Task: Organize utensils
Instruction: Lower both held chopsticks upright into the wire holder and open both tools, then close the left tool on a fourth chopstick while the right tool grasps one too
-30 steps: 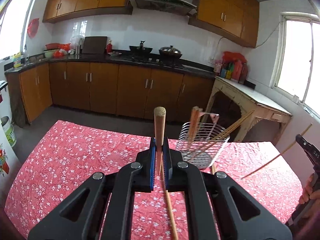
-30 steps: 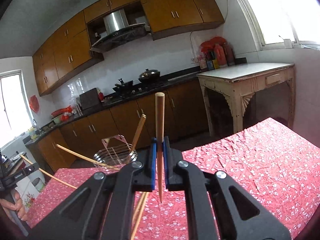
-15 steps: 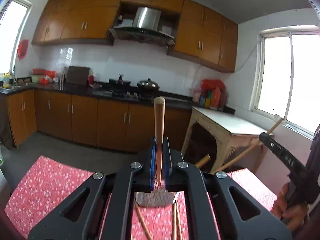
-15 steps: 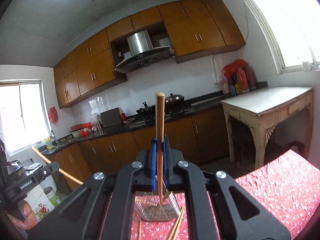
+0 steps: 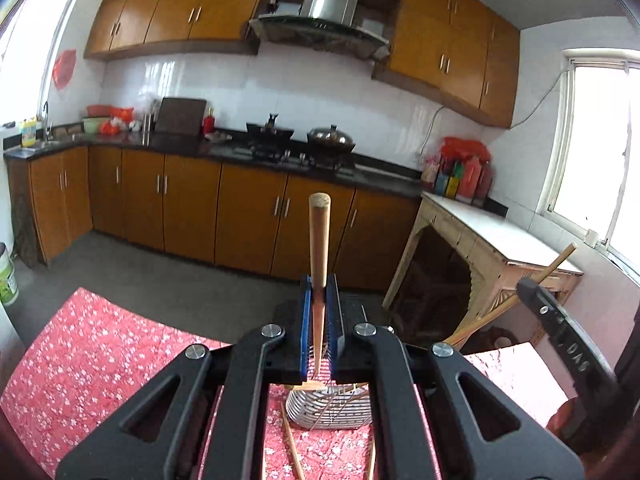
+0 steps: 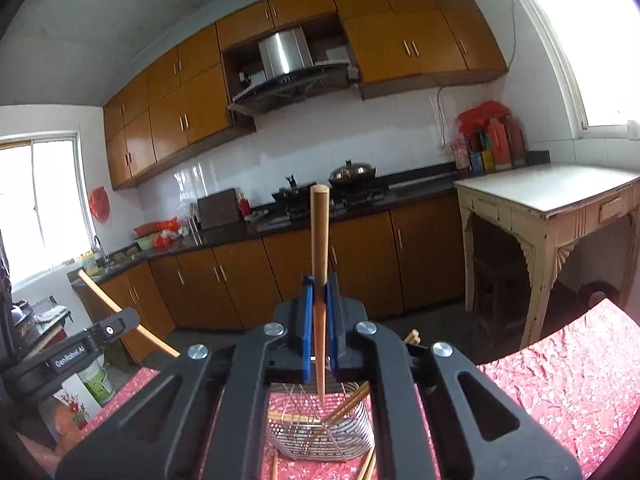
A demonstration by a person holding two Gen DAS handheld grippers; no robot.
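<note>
The desk point(image 5: 92, 364) wears a red cloth with small white flowers, and the wire utensil basket point(image 6: 320, 436) stands on it, low in both views and partly behind the tool frames. Some chopsticks already lean inside the basket, and a few loose chopsticks point(image 5: 291, 446) lie on the cloth just beside it.

The left tool point(image 5: 320, 320) is fully closed on one chopstick point(image 5: 319, 240), which stands upright between its blue pads, the thick end on top. The right tool point(image 6: 320, 320) is closed in the same way on a second chopstick point(image 6: 320, 240), whose thin tip hangs above the basket mouth.

The step in hand seems to be bringing both sticks over the basket to drop them in. To do it well, I think each tool must come above the open mouth with the thin tip pointing down inside the rim, and open only when the tip is already between the wires. The two tools should not cross each other, and the sticks leaning outward can catch a new one.
</note>
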